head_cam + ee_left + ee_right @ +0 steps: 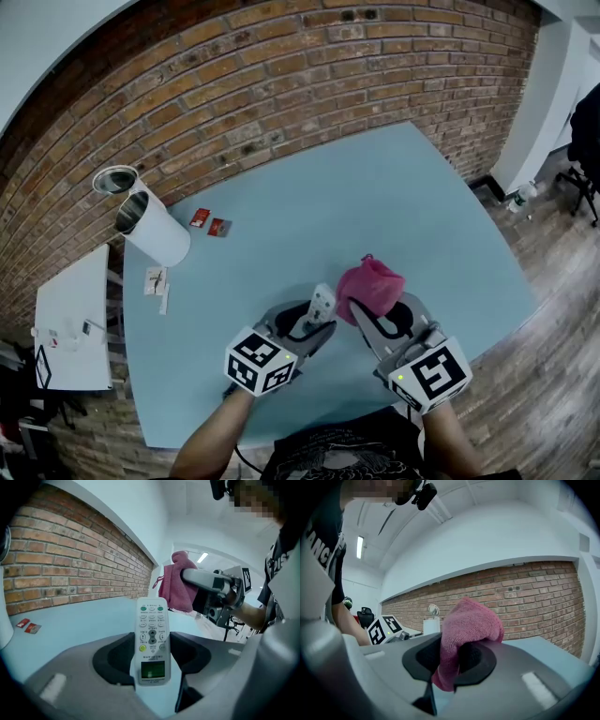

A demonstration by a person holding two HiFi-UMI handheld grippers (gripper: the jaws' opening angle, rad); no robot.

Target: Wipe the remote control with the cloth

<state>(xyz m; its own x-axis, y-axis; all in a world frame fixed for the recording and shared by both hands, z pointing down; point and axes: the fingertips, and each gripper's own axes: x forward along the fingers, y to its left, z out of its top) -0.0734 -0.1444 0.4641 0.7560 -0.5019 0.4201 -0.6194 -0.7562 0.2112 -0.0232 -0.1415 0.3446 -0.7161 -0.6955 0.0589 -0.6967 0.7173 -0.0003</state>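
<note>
Brick wall [281, 75] fills the upper frame behind a pale blue table [375, 206], with a white cylinder [150, 225] lying at mid-left. At lower centre the right gripper [380, 314] is clamped on a pink cloth [370, 286], which is bunched above its jaws and held off the table, just right of the left gripper [314, 319]. The left jaws pinch the lower end of a white remote [151, 641], upright with its buttons facing that gripper's camera; the cloth is close beside its top end, contact not discernible.
</note>
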